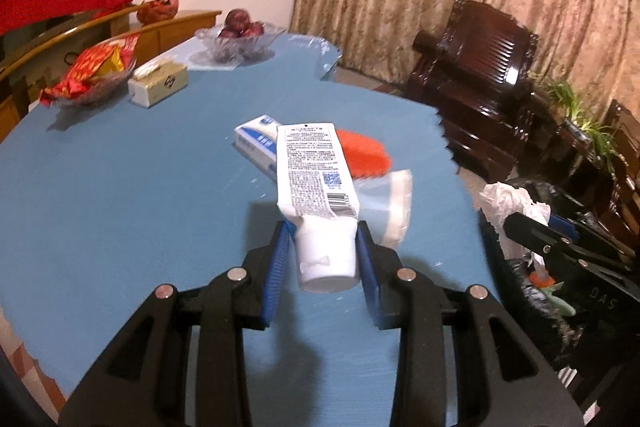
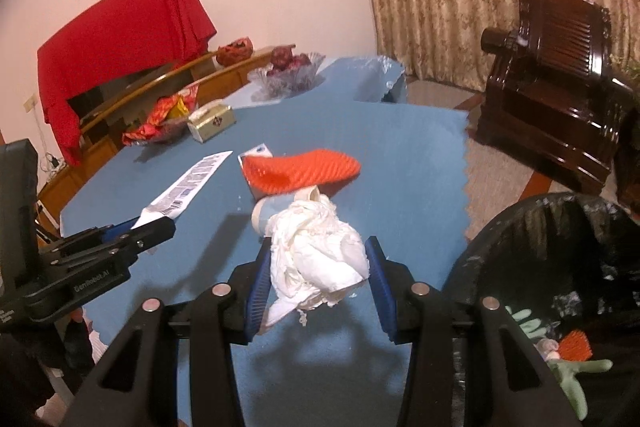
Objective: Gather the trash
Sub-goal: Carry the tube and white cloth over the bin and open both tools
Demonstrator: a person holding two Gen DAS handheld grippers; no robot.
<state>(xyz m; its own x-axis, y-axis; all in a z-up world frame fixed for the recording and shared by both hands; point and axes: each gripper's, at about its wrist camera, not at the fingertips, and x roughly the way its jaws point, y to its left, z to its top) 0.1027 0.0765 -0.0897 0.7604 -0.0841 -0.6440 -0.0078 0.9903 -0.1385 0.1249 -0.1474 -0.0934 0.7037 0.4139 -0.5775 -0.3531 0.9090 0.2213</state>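
My left gripper (image 1: 323, 231) is shut on a white tube (image 1: 316, 183) near its cap and holds it above the blue table (image 1: 120, 187). My right gripper (image 2: 318, 251) is shut on a crumpled white tissue (image 2: 316, 259), lifted over the table's near edge. An orange ridged piece (image 2: 300, 169), a blue-and-white box (image 1: 256, 143) and a clear plastic bag (image 1: 394, 203) lie at the table's middle. The black-lined trash bin (image 2: 560, 247) stands at the right, with trash inside. The left gripper and tube (image 2: 188, 183) show at the left of the right wrist view.
A tissue box (image 1: 158, 85), a glass bowl of snack packets (image 1: 92, 75) and a glass bowl of red fruit (image 1: 240, 35) stand at the far side. A dark wooden armchair (image 1: 476, 75) and potted plants (image 1: 576, 111) are beyond the table's right edge.
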